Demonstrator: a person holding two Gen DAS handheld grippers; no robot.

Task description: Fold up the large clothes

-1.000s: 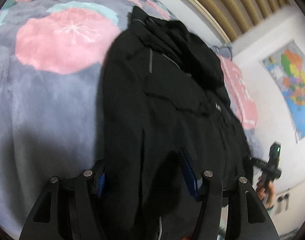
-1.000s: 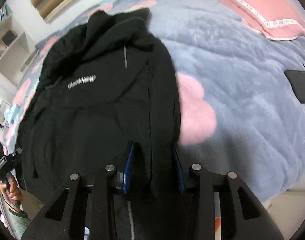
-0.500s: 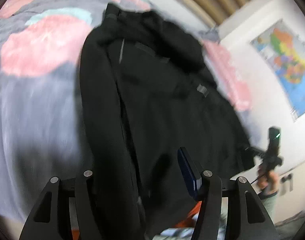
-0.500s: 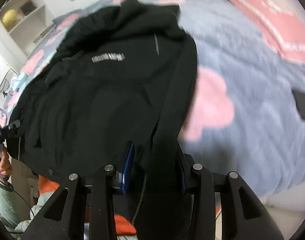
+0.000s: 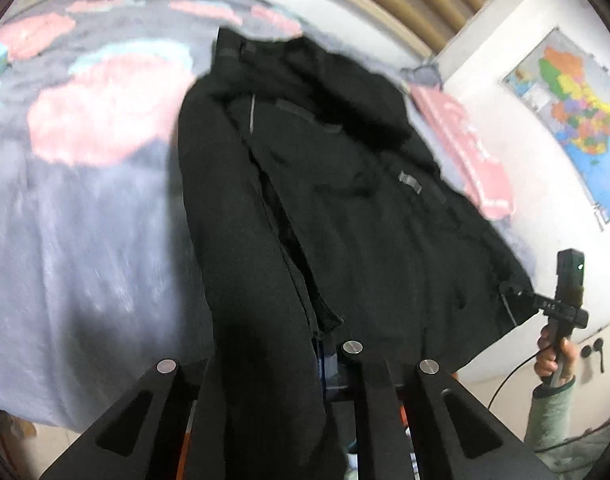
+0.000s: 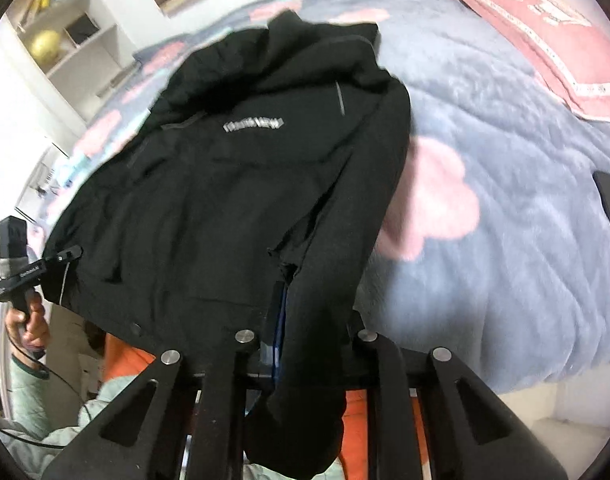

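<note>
**A:** Where is the big black hooded jacket (image 6: 241, 184)?

**B:** Flat on my fluffy grey bed cover with pink flowers (image 6: 505, 152), its bottom edge lifted. My left tongs (image 5: 265, 364) just squeezed onto one bottom corner, my right tongs (image 6: 305, 336) onto the other.

**A:** What could go wrong?

**B:** I think the thick, floppy cloth could slip out or bunch up, as it is heavy

One black jacket (image 6: 241, 184), two claws (image 5: 289, 364), one pillow (image 6: 545, 36), one map (image 5: 573, 116)
</note>
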